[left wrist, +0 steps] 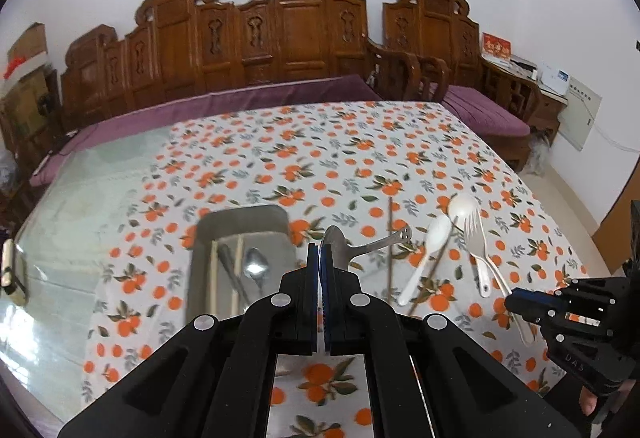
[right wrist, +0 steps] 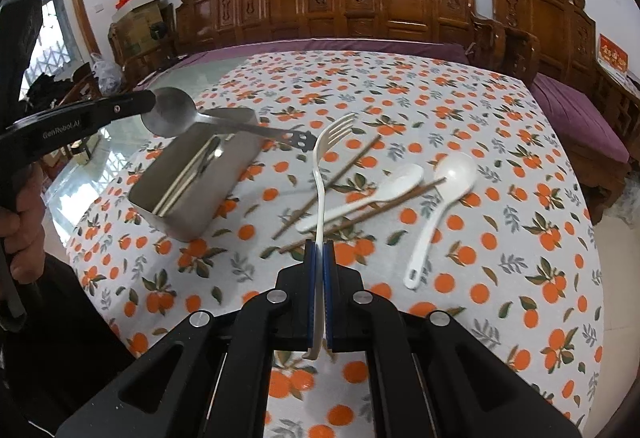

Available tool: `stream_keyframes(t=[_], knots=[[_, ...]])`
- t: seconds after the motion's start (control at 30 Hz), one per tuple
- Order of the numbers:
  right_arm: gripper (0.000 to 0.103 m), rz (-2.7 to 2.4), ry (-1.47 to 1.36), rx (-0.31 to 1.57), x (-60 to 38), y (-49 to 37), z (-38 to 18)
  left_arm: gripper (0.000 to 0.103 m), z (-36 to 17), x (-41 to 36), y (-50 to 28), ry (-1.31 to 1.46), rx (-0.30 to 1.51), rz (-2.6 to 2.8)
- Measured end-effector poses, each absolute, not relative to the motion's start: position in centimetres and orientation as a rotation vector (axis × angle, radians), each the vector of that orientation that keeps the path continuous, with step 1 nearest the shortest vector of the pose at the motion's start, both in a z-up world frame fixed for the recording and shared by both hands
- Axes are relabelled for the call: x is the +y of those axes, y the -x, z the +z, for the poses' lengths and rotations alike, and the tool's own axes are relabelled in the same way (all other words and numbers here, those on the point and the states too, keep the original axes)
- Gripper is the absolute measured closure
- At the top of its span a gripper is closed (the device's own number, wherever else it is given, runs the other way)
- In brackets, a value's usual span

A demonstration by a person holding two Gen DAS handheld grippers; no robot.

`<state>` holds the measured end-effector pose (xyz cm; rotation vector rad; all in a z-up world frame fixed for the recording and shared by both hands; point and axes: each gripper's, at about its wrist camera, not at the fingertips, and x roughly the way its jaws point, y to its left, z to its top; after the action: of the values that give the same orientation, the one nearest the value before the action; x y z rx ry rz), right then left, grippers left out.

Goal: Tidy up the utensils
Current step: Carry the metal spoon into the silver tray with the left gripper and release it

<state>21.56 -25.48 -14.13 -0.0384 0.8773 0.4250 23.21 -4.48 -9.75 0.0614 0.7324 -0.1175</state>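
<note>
My left gripper [left wrist: 320, 250] is shut on the bowl of a metal spoon [left wrist: 360, 246], held in the air just right of an open metal box [left wrist: 208, 234]. In the right wrist view that spoon [right wrist: 176, 113] hangs over the box's [right wrist: 192, 205] far end, with the left gripper [right wrist: 148, 101] on it. My right gripper [right wrist: 319, 250] is shut on the handle of a white fork [right wrist: 320, 173], tines pointing away. Lying on the cloth are a small white spoon [right wrist: 376, 193], a larger white spoon [right wrist: 444, 189] and brown chopsticks [right wrist: 344, 169]. The box holds chopsticks and another metal spoon [left wrist: 256, 266].
The table has an orange-print cloth [right wrist: 440, 109], with bare glass [left wrist: 80, 205] along its left side. A carved wooden bench with a purple cushion [left wrist: 248, 97] runs behind the table. A person's hand [right wrist: 24, 230] grips the left tool's handle.
</note>
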Motion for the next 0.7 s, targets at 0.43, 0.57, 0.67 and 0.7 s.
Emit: stream_keyframes(t=[0.43,0.57,0.67,0.7], knots=[[0.098,0.511,0.056,0.860,-18.9,-23.2,-13.2,0.103,-9.1,3.9,-23.1,-0.064,0.706,0.057],[0.098,0.530,0.055,0.863,-17.1,-24.0,-13.2,0.103,-10.3,5.9,-23.9,-0.066,0.724,0.104],[0.098,0.543,0.057,0.866,-16.0,-24.6,-13.2,0.103,-11.0,6.6,-24.2,-0.074,0.726,0.126],[0.098,0.547,0.057,0.866,-15.5,-24.9,-13.1,0.103,-11.2,6.8,-24.4,-0.076,0.728,0.130]])
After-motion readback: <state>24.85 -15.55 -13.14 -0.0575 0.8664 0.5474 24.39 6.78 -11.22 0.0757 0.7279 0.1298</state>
